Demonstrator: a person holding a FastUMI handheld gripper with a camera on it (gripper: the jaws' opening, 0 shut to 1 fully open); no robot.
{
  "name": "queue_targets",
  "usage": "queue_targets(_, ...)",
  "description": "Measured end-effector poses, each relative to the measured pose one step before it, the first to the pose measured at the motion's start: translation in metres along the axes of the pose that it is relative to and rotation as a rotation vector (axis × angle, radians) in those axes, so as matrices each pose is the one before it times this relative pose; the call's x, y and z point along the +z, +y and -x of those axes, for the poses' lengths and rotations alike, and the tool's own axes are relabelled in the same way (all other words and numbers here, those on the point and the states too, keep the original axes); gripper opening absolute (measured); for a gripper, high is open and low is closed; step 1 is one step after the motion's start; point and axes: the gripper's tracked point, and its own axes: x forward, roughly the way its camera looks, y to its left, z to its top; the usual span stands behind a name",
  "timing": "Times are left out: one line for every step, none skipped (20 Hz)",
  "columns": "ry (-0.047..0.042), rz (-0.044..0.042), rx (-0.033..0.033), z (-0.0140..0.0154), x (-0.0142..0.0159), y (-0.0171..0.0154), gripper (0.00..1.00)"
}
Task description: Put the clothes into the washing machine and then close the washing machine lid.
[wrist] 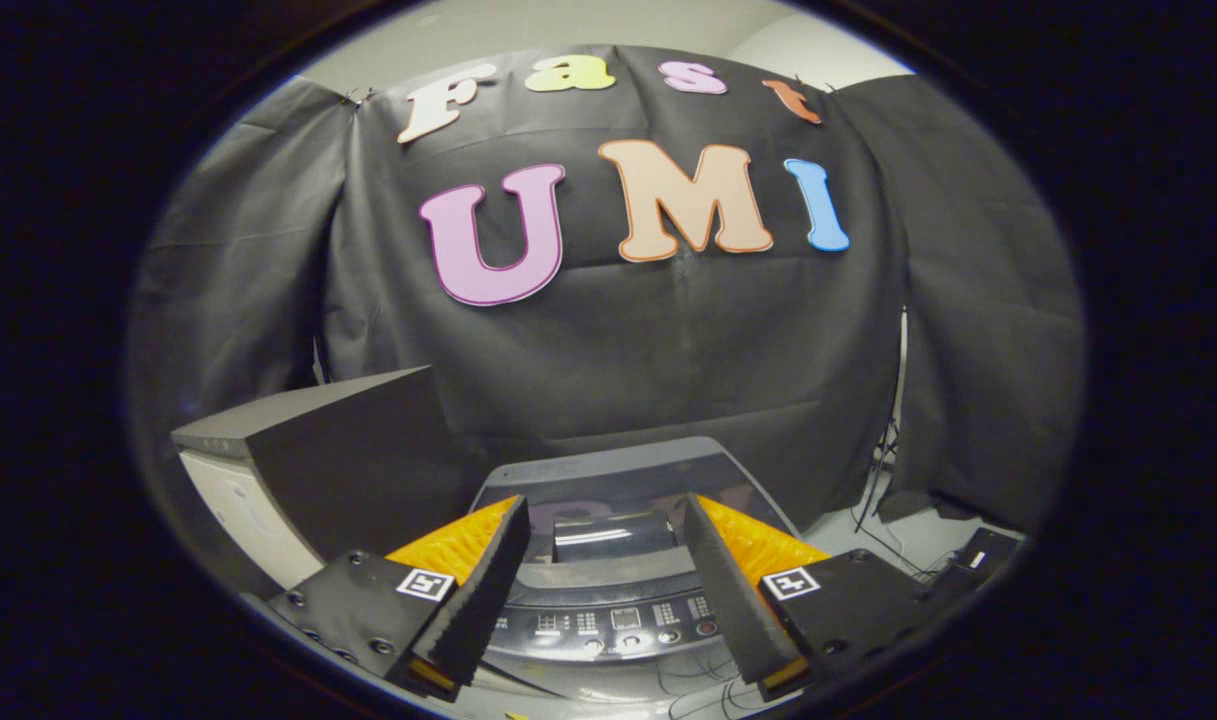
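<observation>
Though open, hand-held gripper [601, 560] above washing machine [608, 490].

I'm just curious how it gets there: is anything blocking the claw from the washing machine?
Nothing visible does. The open claw hangs just above the washing machine, whose lid looks shut over the tub. The dark box stands off to one side.
</observation>
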Motion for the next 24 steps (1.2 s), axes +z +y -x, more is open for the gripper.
queue_targets(-0.0103, 0.00854, 0.01777, 0.00921, 0.00379, 0.00487, 0.97)
queue_targets(-0.003, 0.01415, 0.02325, 0.00909, 0.00179, 0.00571, 0.97)
queue_targets(-0.00069, 0.00945, 0.00301, 0.00919, -0.00134, 0.00073, 0.97)
queue_targets(-0.01073, 0.00575, -0.01394, 0.0101, -0.00103, -0.00099, 0.97)
queue_targets(-0.01033, 0.01019, -0.01172, 0.00731, 0.00004, -0.00035, 0.97)
queue_targets(-0.01067, 0.02265, 0.00336, 0.00631, -0.00206, 0.00373, 0.97)
queue_targets(-0.01369, 0.02414, -0.00749, 0.00591, -0.00225, 0.00006, 0.97)
queue_targets(-0.00825, 0.02302, -0.00148, 0.00447, -0.0029, 0.00077, 0.97)
queue_targets(-0.01593, 0.01753, -0.00092, 0.0037, -0.00373, -0.00085, 0.97)
queue_targets(-0.01173, 0.00363, -0.0075, 0.0041, -0.0054, -0.00194, 0.97)
queue_targets(0.01307, 0.00082, -0.00721, 0.00009, -0.01047, -0.00353, 0.97)
queue_targets(0.02096, 0.00677, 0.00363, 0.00246, -0.01048, -0.00034, 0.97)
queue_targets(0.00871, 0.01525, 0.0152, 0.00442, -0.00509, 0.00295, 0.97)
queue_targets(-0.00184, 0.01953, 0.01889, 0.00494, -0.00148, 0.00142, 0.97)
queue_targets(-0.00359, 0.00482, 0.00742, 0.00303, -0.00048, -0.00295, 0.97)
queue_targets(-0.00643, -0.01442, -0.01515, 0.00191, 0.00116, -0.00647, 0.97)
queue_targets(-0.00972, -0.02813, 0.01354, -0.00013, 0.00232, -0.00101, 0.97)
queue_targets(-0.01436, -0.02366, 0.02401, 0.00029, 0.00256, 0.00338, 0.97)
queue_targets(-0.01154, -0.01652, 0.03334, -0.00071, 0.0021, 0.0059, 0.97)
queue_targets(-0.00168, -0.01109, 0.01042, -0.00096, -0.00018, -0.00084, 0.97)
queue_targets(-0.01829, -0.00383, -0.00832, 0.00219, 0.003, -0.00824, 0.97)
queue_targets(-0.02071, -0.00802, -0.01604, 0.00066, 0.00482, -0.00842, 0.97)
queue_targets(-0.02332, -0.0092, -0.00855, 0.00015, 0.00372, -0.00455, 0.97)
queue_targets(-0.01888, -0.01416, -0.00953, -0.00096, 0.00403, -0.00558, 0.97)
